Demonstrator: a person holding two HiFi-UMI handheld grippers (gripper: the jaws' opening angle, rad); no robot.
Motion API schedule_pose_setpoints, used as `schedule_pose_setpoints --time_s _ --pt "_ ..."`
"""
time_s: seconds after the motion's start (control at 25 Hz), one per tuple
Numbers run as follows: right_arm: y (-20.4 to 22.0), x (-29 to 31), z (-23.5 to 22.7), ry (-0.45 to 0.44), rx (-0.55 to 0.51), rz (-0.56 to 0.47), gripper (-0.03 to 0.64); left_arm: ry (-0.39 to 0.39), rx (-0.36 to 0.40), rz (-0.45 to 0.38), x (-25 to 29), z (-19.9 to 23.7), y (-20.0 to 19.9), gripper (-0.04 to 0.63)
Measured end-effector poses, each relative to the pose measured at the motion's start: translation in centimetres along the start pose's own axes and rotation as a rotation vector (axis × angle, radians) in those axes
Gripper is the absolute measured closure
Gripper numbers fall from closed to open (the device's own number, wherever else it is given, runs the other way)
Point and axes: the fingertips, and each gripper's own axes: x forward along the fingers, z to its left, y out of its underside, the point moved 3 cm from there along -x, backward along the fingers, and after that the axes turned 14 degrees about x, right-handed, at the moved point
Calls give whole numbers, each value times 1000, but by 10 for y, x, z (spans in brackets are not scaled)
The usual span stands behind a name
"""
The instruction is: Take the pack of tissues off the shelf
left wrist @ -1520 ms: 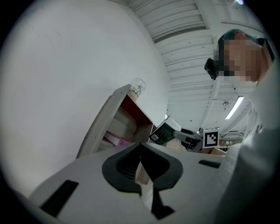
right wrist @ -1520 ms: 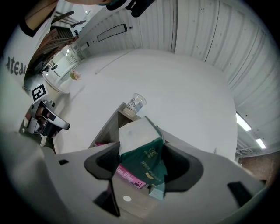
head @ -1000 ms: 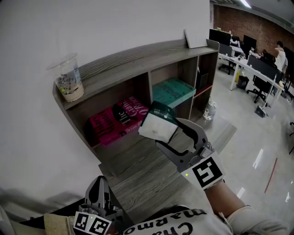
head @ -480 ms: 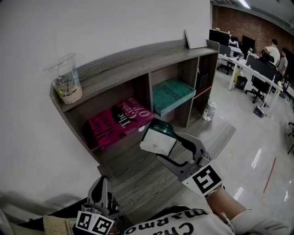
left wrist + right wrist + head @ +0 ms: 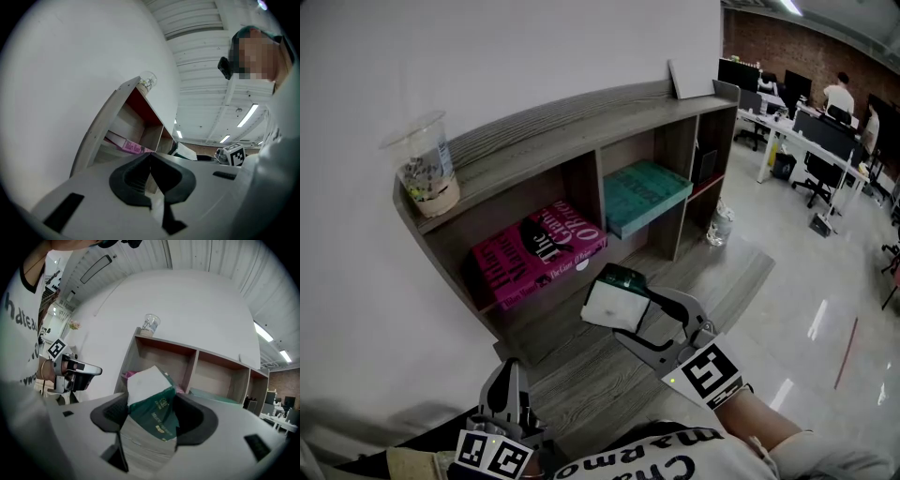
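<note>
The pack of tissues point(image 5: 607, 305), green with a white end, sits between the jaws of my right gripper point(image 5: 632, 302), which is shut on it. It hangs in front of the wooden shelf point(image 5: 572, 122), outside the lower left compartment and above the low wooden platform point(image 5: 581, 370). In the right gripper view the pack point(image 5: 149, 390) fills the gap between the dark pads of the right gripper point(image 5: 152, 420). My left gripper point(image 5: 508, 394) stays low at the bottom left, near my body. In its own view the left gripper point(image 5: 150, 157) has its jaws together with nothing in them.
A pink book point(image 5: 539, 248) lies in the left compartment and a teal book point(image 5: 642, 192) in the middle one. A plastic cup point(image 5: 427, 169) stands on the shelf's top, left end. Desks point(image 5: 797, 131) and people are at the far right.
My right gripper has sunk with the tissue pack, from in front of the books to lower over the wooden platform. The left gripper has stayed put.
</note>
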Motion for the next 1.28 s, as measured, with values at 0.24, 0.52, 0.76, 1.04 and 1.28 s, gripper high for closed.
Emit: schedule_pose_setpoints --time_s 0.24,0.52,0.76,1.04,1.28 --pt "11 -1 1 -13 55 16 307 12 -14 20 1 -4 7 577" --pt "31 -6 3 5 22 69 307 39 -15 62 -3 -14 17 577" --pt "44 -7 8 -13 8 100 305 28 -8 77 -7 -17 20 577" --pt "50 -7 5 -24 -6 121 305 7 -2 95 -12 -25 22 577" --pt "50 -13 -8 -41 44 114 305 -14 7 108 -9 -37 21 577"
